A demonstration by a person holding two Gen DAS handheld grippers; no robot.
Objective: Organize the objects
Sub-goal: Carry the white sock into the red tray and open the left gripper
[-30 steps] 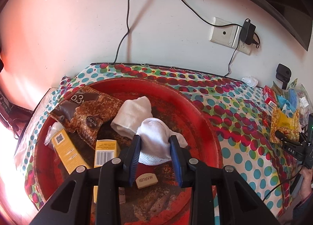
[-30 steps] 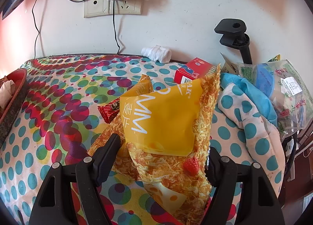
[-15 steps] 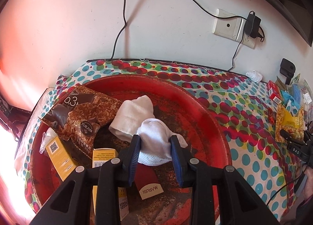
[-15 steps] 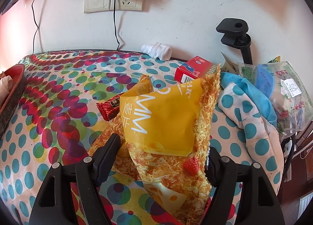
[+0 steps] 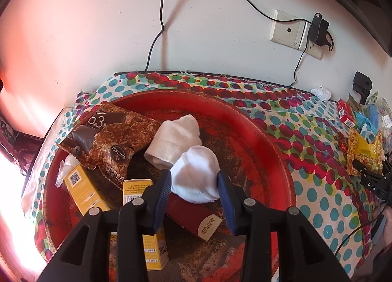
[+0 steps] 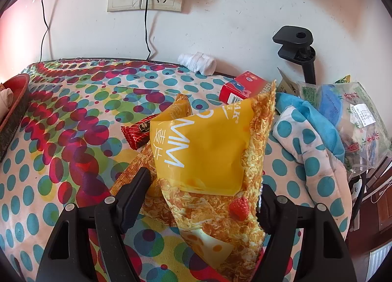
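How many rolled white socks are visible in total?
3: one between the left gripper fingers, one behind it in the red basin, one against the wall. Others may be hidden.

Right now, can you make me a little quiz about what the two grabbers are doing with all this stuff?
1. True or false: the left gripper is shut on a white sock above the red basin.
2. What does the right gripper hold? A) a red box B) a yellow snack bag C) a blue cloth
3. Fill in: the brown snack bag lies in the ____.

Key: 1 true; 2 B; 3 red basin.
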